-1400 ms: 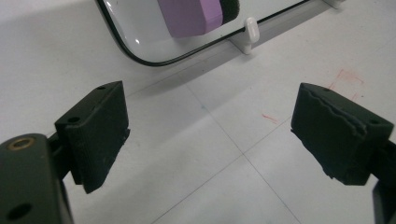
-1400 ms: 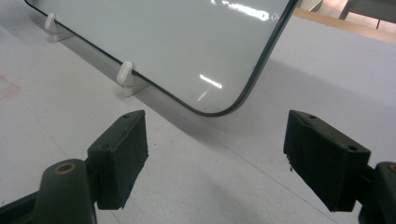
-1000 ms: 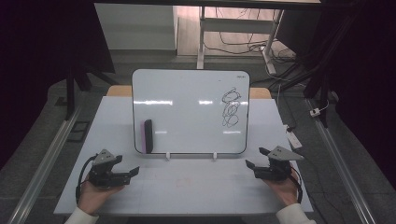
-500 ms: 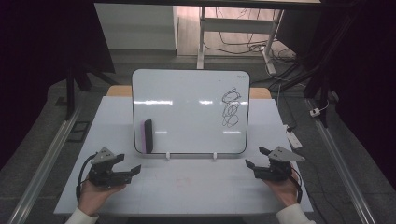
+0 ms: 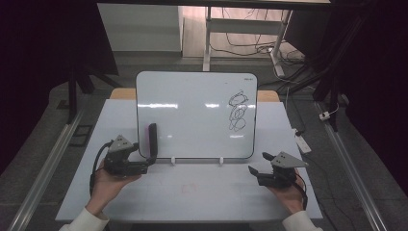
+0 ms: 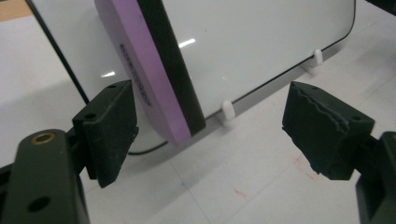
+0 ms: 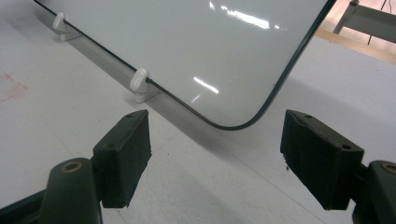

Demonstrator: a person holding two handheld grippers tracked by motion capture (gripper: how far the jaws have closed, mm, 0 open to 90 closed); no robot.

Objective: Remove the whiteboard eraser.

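Nearest the person, the left gripper (image 5: 144, 166) hangs just in front of the whiteboard (image 5: 192, 115), its jaws spread wide and empty, lined up on the eraser (image 5: 152, 139). The right gripper (image 5: 256, 174) rests before the whiteboard's lower right corner; its jaws have just been closing a little yet stand wide apart with nothing between them.

The eraser stands upright against the whiteboard's face at its lower left, apparently clinging there. In the left gripper view it (image 6: 156, 70) shows a purple body with a dark felt layer against the board. It looks light and stiff with a slightly yielding pad; the purple long sides, across the narrow width, seem the best place to pinch.

Farther up the whiteboard, at the right, sits a black scribble (image 5: 237, 109).
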